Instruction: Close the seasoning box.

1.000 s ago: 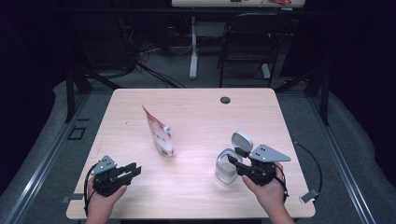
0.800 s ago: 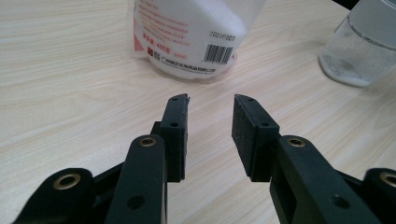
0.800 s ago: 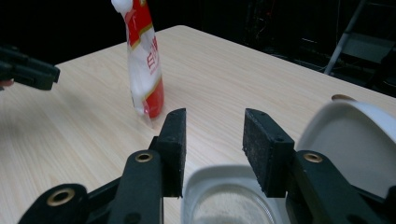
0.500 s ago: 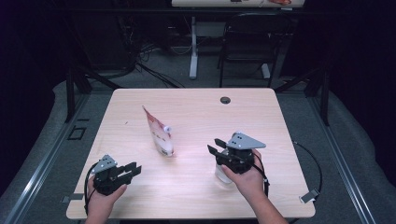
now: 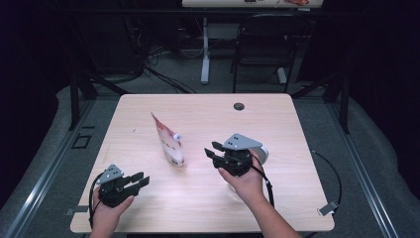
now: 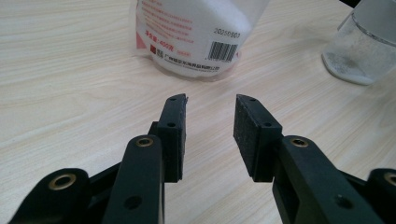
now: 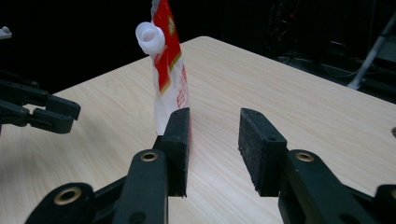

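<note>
Near the worktop point(image 5: 148, 208) middle stands the pouch point(image 5: 168, 141), soft, light, likely slick; take it at the stiff spout point(image 7: 150, 37). Left gripper point(image 5: 139, 180), jaws just opening, and right gripper point(image 5: 212, 150), jaws just narrowed, are both part-open and empty. Behind the right hand, the jar point(image 6: 364, 42) is half hidden.

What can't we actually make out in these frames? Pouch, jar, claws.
- Jar: in the left gripper view the frame's top and right edges cut it off; in the high view the right claw and hand cover most of it.
- Pouch: print too small in the high view; top cut off in the left gripper view; base behind a jaw in the right gripper view.
- Left claw: small and dark in the high view.
</note>
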